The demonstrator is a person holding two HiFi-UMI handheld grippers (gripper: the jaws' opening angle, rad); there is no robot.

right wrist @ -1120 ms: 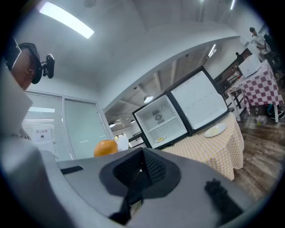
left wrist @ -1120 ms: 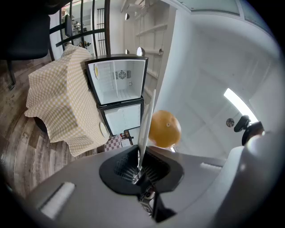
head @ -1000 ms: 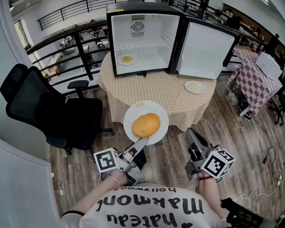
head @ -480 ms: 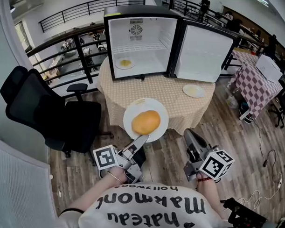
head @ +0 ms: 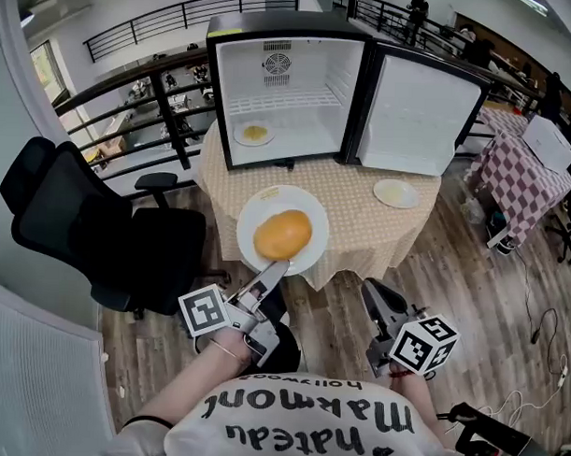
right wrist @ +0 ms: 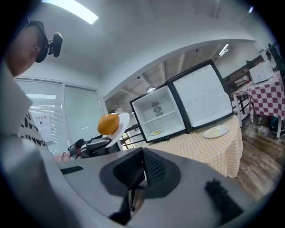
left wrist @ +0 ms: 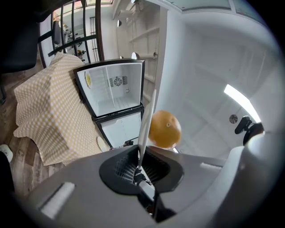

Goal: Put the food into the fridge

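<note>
The left gripper (head: 272, 268) pinches the rim of the plate (head: 256, 219) and holds it flat so the orange (head: 282, 234) won't roll off. The right gripper (head: 375, 293) is closed on nothing.

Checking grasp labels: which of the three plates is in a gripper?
The loaded plate, pinched by the left gripper; others sit in fridge and on table.

Orange bun (head: 282, 233) on white plate (head: 251, 217), raised, fridge (head: 291, 73) w/ door open
</note>
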